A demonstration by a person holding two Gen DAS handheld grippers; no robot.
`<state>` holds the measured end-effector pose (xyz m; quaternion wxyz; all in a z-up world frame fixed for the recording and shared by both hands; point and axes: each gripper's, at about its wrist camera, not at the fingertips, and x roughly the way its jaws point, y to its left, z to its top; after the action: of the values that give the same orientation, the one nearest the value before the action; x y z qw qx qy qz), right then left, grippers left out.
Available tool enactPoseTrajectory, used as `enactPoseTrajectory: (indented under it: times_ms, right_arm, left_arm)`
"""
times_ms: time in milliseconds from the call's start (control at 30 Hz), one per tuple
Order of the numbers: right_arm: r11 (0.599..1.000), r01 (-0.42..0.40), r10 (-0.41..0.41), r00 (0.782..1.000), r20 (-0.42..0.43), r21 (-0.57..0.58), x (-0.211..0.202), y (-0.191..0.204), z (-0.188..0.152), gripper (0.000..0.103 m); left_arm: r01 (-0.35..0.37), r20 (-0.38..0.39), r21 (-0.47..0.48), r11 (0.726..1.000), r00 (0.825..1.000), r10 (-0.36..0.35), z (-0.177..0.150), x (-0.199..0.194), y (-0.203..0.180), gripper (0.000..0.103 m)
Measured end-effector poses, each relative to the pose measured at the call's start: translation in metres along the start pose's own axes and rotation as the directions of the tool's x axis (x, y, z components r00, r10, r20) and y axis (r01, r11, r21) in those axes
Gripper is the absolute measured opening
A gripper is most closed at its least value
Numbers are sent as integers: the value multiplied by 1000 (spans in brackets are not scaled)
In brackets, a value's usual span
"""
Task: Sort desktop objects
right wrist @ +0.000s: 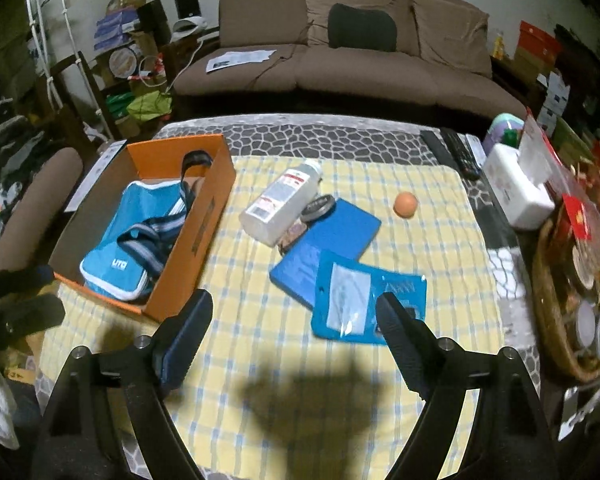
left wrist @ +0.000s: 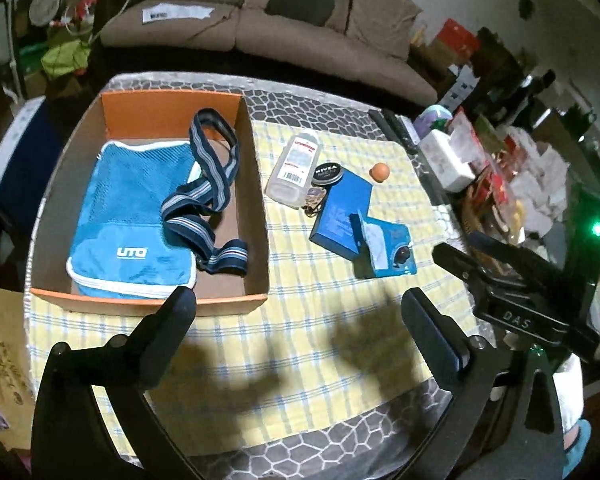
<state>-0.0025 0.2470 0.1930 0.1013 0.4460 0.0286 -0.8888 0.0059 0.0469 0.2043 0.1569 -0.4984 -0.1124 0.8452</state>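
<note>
Over the yellow checked cloth (left wrist: 300, 344), the left wrist view shows the left gripper (left wrist: 298, 308) with its fingers spread wide and nothing between them. At the left stands an orange cardboard box (left wrist: 172, 106) holding a blue mesh pouch (left wrist: 132, 216) with a striped strap (left wrist: 212, 184) draped across it. To the right of the box lie a clear bottle (left wrist: 294, 168), a round Nivea tin (left wrist: 327, 174) touching it, a blue box (left wrist: 340, 210), a blue plastic packet (left wrist: 388, 248) overlapping that box's near end, and farther right an orange ball (left wrist: 379, 171). At the right edge the right gripper (left wrist: 496, 268) enters the picture.

From the right wrist view, the right gripper (right wrist: 296, 312) is likewise spread and empty, hovering near the blue plastic packet (right wrist: 364, 296). The clear bottle (right wrist: 284, 204), Nivea tin (right wrist: 319, 208), blue box (right wrist: 332, 240) and orange ball (right wrist: 405, 204) lie beyond it, with the orange cardboard box (right wrist: 204, 220) and its blue mesh pouch (right wrist: 128, 248) to the left. A brown sofa (right wrist: 352, 64) stands behind the table.
</note>
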Motion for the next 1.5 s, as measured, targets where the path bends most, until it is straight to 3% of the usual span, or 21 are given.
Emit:
enactPoseTrajectory:
  times_ms: [200, 667, 833, 1200, 1500]
  right_arm:
    - [1000, -6, 6, 1000, 11, 31, -14, -9, -20, 85]
    - [998, -3, 2, 1000, 19, 60, -29, -22, -53, 85]
    - [997, 28, -29, 1000, 10, 77, -20, -37, -58, 85]
    - [961, 66, -68, 998, -2, 268, 14, -109, -65, 85]
    - [904, 16, -16, 1000, -3, 428, 56, -154, -65, 85]
  left_arm:
    - [-72, 36, 71, 995, 997, 69, -11, -8, -16, 103]
    - [-125, 71, 124, 984, 991, 117, -27, -9, -36, 103]
    - [-74, 61, 130, 989, 996, 67, -28, 7, -45, 103]
    - [-11, 3, 183, 983, 1000, 11, -31, 68, -78, 103]
    - [22, -94, 199, 980, 996, -3, -26, 138, -98, 102]
